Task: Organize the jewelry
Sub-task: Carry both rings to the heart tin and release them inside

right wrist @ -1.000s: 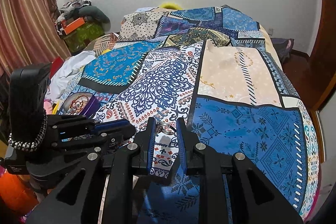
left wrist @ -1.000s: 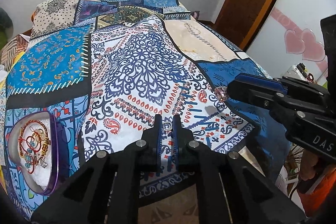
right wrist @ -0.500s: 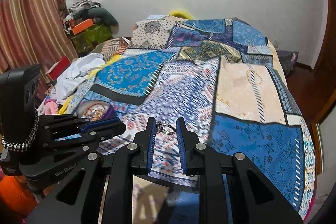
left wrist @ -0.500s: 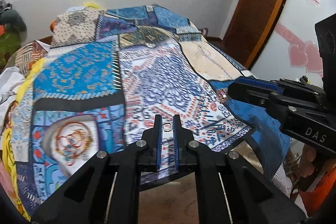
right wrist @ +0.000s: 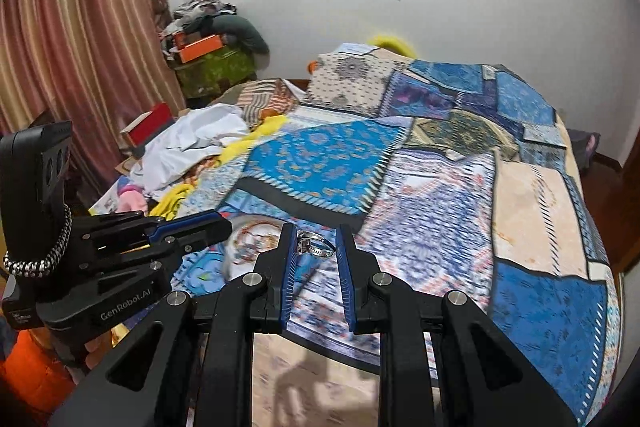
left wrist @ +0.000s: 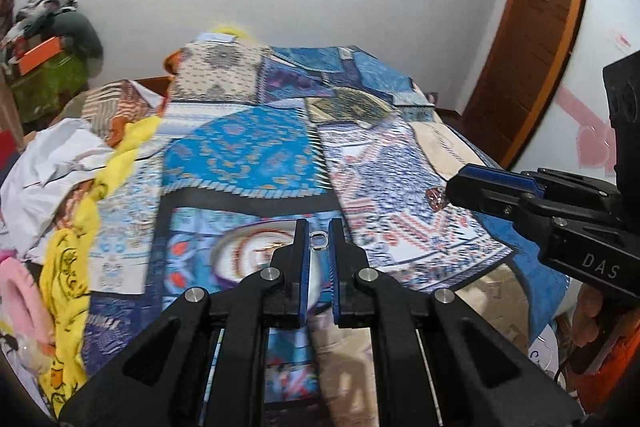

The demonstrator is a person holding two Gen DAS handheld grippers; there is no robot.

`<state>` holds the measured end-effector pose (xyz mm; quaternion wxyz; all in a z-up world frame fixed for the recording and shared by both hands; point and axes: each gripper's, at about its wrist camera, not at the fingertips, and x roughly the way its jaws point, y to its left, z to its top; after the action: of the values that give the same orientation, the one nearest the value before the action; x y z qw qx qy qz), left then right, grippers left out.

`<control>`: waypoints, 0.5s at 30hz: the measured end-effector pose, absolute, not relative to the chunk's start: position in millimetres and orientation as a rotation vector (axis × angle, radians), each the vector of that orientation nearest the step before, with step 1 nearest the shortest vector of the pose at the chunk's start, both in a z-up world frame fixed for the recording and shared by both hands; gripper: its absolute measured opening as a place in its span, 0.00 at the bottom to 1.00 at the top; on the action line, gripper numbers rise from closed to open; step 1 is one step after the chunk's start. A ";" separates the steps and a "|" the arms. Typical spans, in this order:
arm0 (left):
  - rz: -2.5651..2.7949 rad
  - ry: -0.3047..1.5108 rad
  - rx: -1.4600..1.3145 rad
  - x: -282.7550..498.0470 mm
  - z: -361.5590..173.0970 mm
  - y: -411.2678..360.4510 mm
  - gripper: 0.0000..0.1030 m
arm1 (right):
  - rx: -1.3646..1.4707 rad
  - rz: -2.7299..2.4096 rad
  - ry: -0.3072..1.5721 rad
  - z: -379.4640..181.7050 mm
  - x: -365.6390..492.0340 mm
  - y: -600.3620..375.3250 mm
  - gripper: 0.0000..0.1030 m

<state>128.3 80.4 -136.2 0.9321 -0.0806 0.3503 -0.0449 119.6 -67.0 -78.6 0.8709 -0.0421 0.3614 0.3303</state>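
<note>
My left gripper (left wrist: 319,229) is shut on a small silver ring (left wrist: 319,240) and holds it in the air above the round jewelry box (left wrist: 252,247), whose white lining carries red and gold pieces. My right gripper (right wrist: 316,237) is shut on a larger silver ring (right wrist: 316,247) with a stone, also lifted over the bed. In the left wrist view the right gripper (left wrist: 444,193) shows at the right with its ring (left wrist: 437,197) at the tip. In the right wrist view the left gripper (right wrist: 224,225) sits at the left, just by the jewelry box (right wrist: 250,239).
The patchwork bedspread (right wrist: 440,167) covers the bed. A heap of white and yellow clothes (left wrist: 68,179) lies along the bed's left side. A wooden door (left wrist: 532,39) stands at the right and a curtain (right wrist: 80,47) at the left.
Both grippers have risen and swung left with their rings. The left gripper now hangs over the jewelry box, which was far to its left before.
</note>
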 end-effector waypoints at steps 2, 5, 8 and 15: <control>-0.074 0.716 -0.175 125.6 -138.0 91.8 0.07 | -0.095 0.706 0.758 -80.5 119.3 -55.7 0.17; -0.061 0.723 -0.194 125.1 -142.8 104.3 0.07 | -0.102 0.727 0.772 -85.4 121.5 -41.2 0.17; -0.058 0.734 -0.212 127.0 -149.5 111.6 0.07 | -0.113 0.746 0.792 -93.0 124.3 -27.9 0.17; -0.081 0.760 -0.240 140.8 -165.6 116.8 0.07 | -0.155 0.782 0.863 -118.5 131.5 -5.2 0.17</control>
<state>140.8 116.8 -165.6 0.9208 -0.1166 0.3700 -0.0395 131.5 -5.2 -118.5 0.8324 -0.0733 0.4070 0.3688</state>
